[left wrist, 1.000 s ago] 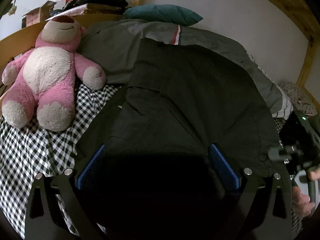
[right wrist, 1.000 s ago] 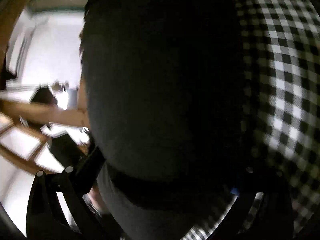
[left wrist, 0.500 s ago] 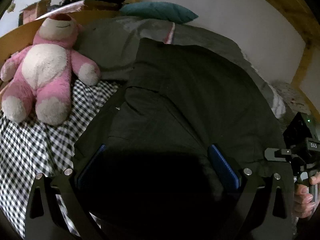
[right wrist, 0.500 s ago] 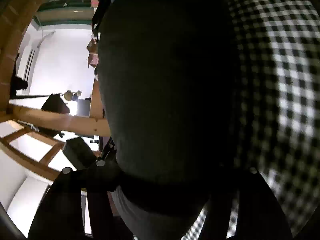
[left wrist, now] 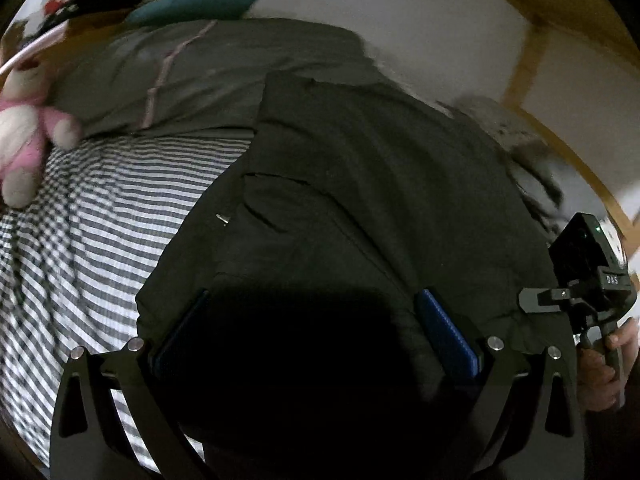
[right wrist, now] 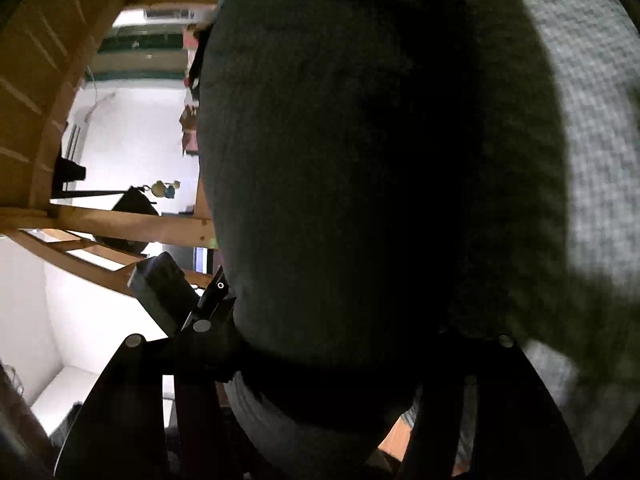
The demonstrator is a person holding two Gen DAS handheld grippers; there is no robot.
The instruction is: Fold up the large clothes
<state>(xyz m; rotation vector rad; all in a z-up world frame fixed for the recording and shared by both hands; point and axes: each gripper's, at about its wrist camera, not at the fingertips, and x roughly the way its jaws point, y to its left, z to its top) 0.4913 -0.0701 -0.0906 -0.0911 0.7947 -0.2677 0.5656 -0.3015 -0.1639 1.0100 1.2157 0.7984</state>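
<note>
A big dark jacket (left wrist: 360, 200) is lying on the bed (left wrist: 100, 220), spread over the checked sheet and reaching up to the grey blanket (left wrist: 192, 68) near the head end. The left tongs (left wrist: 316, 332) are sitting at the near edge of the jacket with their blue pads (left wrist: 448, 336) wide apart, and dark cloth is bunching up between them, but the pads are not pinching it. The right tongs (left wrist: 576, 296) are showing at the right edge of the jacket, held in a hand (left wrist: 604, 364). In the right wrist view the jacket (right wrist: 340, 180) is filling most of the picture and covering the right tongs' (right wrist: 320, 360) tips, so I cannot tell if they are open or closed. A pink teddy (left wrist: 24, 136) is lying at the left edge of the bed, just beside the blanket. A teal pillow (left wrist: 192, 4) is resting at the head end. No boxes or baskets are showing.
</note>
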